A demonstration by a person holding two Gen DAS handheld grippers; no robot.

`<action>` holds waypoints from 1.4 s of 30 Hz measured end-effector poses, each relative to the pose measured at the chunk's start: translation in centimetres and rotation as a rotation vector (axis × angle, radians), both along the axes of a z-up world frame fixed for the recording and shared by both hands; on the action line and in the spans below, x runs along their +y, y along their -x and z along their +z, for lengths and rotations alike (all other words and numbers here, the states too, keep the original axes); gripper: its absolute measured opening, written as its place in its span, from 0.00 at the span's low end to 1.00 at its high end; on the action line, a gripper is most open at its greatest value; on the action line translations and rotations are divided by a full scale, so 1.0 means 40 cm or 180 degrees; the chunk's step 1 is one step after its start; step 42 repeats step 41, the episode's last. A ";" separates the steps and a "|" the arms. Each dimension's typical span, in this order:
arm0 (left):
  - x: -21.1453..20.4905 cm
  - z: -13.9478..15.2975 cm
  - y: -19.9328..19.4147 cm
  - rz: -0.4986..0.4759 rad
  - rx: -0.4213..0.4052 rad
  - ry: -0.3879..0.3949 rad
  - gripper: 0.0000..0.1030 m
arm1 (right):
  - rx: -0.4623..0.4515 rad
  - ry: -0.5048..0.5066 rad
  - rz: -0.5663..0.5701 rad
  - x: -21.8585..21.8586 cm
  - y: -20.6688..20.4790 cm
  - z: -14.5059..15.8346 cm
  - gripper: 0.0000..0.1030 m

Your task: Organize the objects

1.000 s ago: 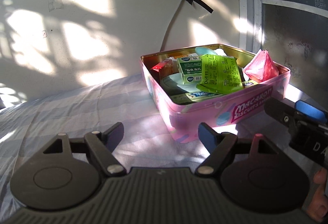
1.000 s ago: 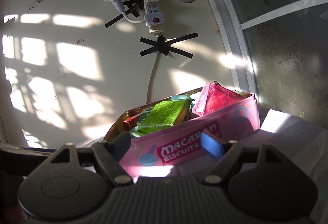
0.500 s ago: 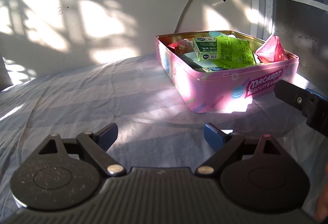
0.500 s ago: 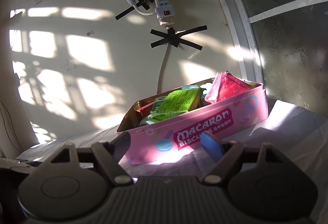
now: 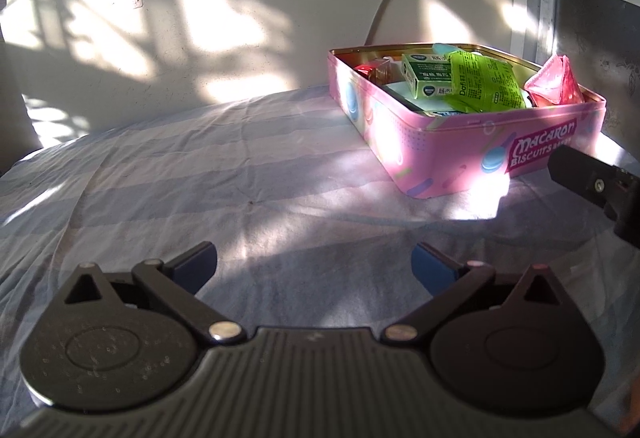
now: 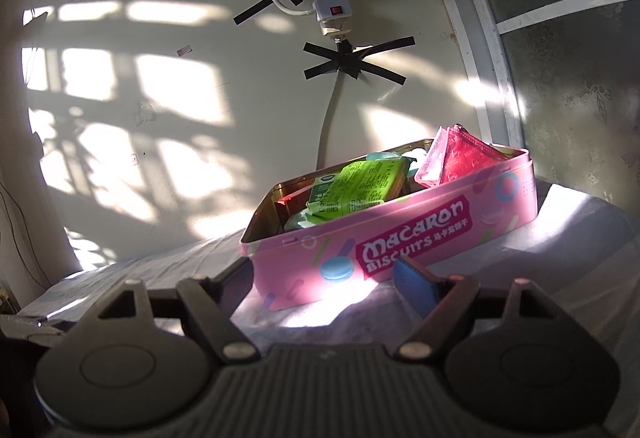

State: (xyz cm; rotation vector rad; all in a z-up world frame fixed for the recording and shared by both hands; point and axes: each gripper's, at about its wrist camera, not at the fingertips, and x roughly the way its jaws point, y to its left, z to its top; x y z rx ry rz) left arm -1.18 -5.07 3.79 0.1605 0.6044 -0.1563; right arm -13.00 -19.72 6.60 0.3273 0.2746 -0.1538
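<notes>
The pink rectangular metal biscuit tin (image 5: 472,141), lidless and marked "Macaron Biscuits", sat on the striped grey-blue bedsheet (image 5: 224,173) near the wall, already holding a bright green foil packet (image 5: 482,85), a small green and white carton (image 5: 426,75) and a red crinkled pouch (image 5: 554,83) propped against its far right corner. Both claws were released and carried nothing: the left claw (image 5: 314,268) hung over bare sheet well apart from the tin, the right claw (image 6: 326,276) just in front of its labelled long wall. The packing looked largely done; no loose item or lid was in view, so the next move probably called for finding one. A taped white power strip (image 6: 330,3) hung on the wall above, clear of the work.
</notes>
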 end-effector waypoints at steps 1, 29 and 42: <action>0.002 -0.001 -0.001 0.0014 0.0012 -0.0002 1.00 | 0.0004 0.0000 0.0004 0.001 -0.001 0.000 0.77; 0.020 -0.003 0.000 0.0028 0.0049 0.0040 1.00 | 0.0028 0.0007 0.0045 0.011 -0.005 0.004 0.80; 0.025 -0.007 -0.001 -0.0002 0.0076 0.0123 1.00 | 0.0036 0.0014 0.0052 0.009 -0.005 -0.002 0.81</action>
